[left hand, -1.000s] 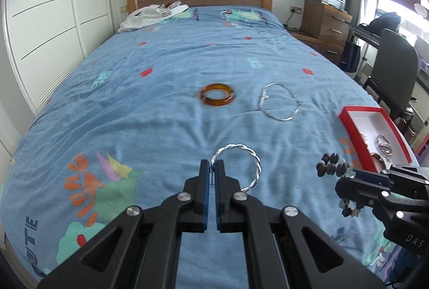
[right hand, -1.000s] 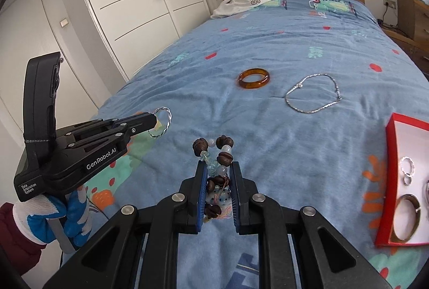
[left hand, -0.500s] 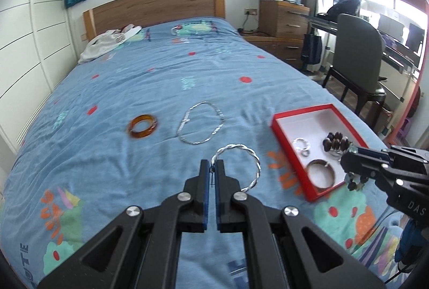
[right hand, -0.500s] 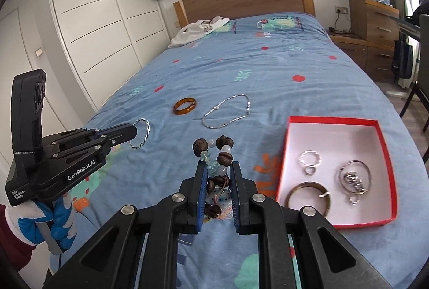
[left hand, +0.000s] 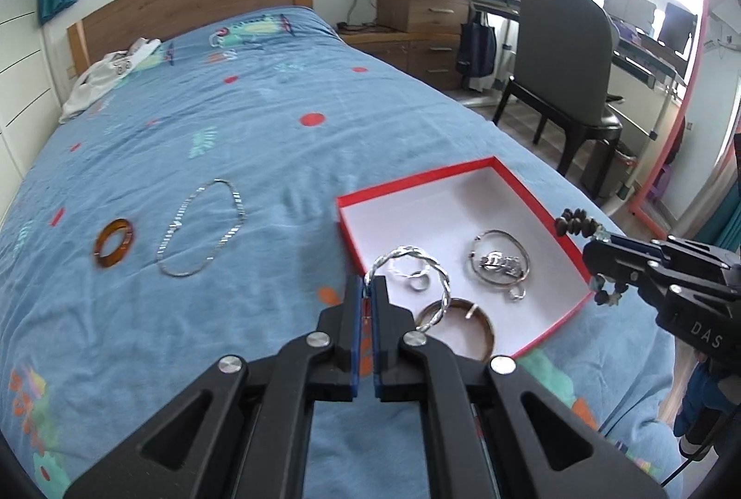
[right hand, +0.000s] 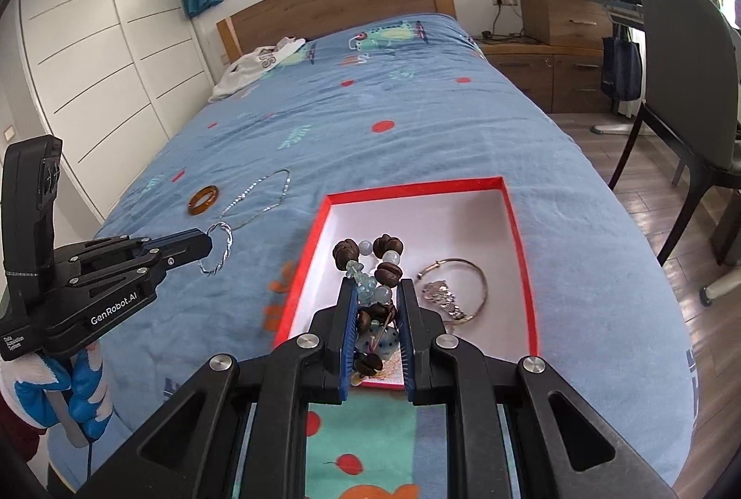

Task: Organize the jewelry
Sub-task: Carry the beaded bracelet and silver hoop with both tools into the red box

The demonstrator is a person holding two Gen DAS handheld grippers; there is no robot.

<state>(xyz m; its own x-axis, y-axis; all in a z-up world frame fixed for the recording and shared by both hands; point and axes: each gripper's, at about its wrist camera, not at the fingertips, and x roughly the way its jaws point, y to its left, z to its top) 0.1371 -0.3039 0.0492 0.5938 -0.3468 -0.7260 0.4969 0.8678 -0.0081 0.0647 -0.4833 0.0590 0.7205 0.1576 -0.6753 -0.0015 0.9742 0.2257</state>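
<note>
Up close, the left gripper (left hand: pixel 369 290) is pinched narrow on a twisted silver bangle (left hand: pixel 428 281), which stands up from its fingertips over the near left corner of the red tray (left hand: pixel 417 184). Beside it, the right gripper (right hand: pixel 374 304) clamps a beaded bracelet (right hand: pixel 377 263) of dark brown and pale blue beads, held above the tray's near end; from the left wrist view the beads hang just past the tray's right rim. Inside the white-lined tray lie a silver charm bangle (left hand: pixel 498 258), a small silver ring (left hand: pixel 417 281) and a bronze-coloured bangle (left hand: pixel 463 325). Further out on the blue bedspread (left hand: pixel 231 119), well apart from the tray, rest a silver chain necklace (left hand: pixel 204 228) and, just beside it, an amber bangle (left hand: pixel 114 243). White clothing (right hand: pixel 259 68) lies near the wooden headboard (right hand: pixel 333 3)
</note>
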